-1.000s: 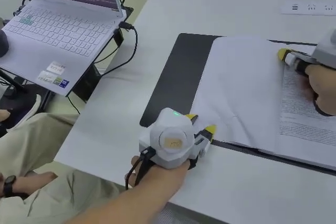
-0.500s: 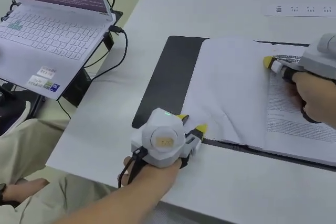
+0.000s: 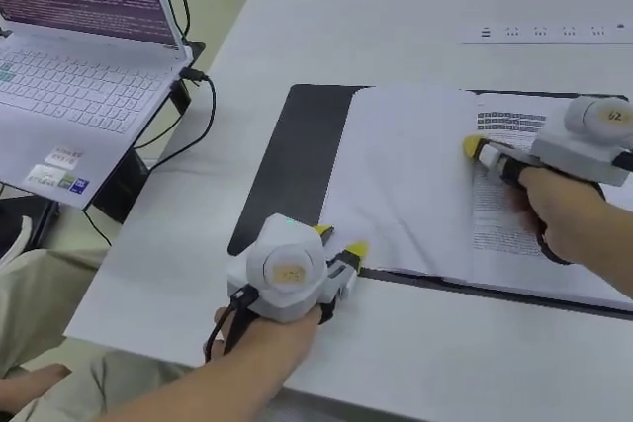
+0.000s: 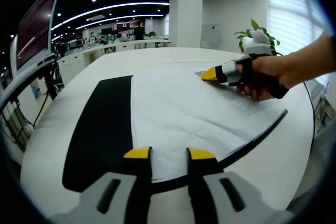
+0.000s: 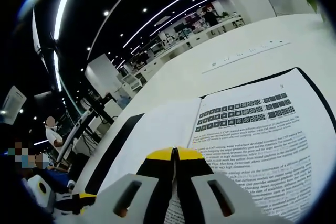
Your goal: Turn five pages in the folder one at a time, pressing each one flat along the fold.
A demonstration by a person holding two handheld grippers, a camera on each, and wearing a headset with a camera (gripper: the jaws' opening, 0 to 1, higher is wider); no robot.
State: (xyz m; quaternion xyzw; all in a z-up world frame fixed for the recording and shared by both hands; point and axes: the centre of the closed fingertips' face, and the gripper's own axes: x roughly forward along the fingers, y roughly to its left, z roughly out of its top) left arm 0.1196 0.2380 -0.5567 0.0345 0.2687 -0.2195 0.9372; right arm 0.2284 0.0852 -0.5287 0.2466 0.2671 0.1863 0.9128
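Black folder (image 3: 297, 160), open on the white worktop (image 3: 415, 7): blank turned page (image 3: 406, 175) over its left half, printed page (image 3: 499, 126) on the right. Right claw (image 3: 473, 148), tips pressed together, rests at the fold toward the far end, so pressing flat looks the step in hand; next, a stroke nearward down the crease, while left claw (image 3: 341, 242), jaws spread and empty, sits at the page's near left corner. Laptop (image 3: 69, 66) and cable (image 3: 193, 116) well apart left, power strip (image 3: 544, 32) far; nothing appears to obstruct.

head view: above, looks down | left gripper view: low behind left claw (image 4: 169, 155), faces folder (image 4: 105, 124) | right gripper view: close over same folder
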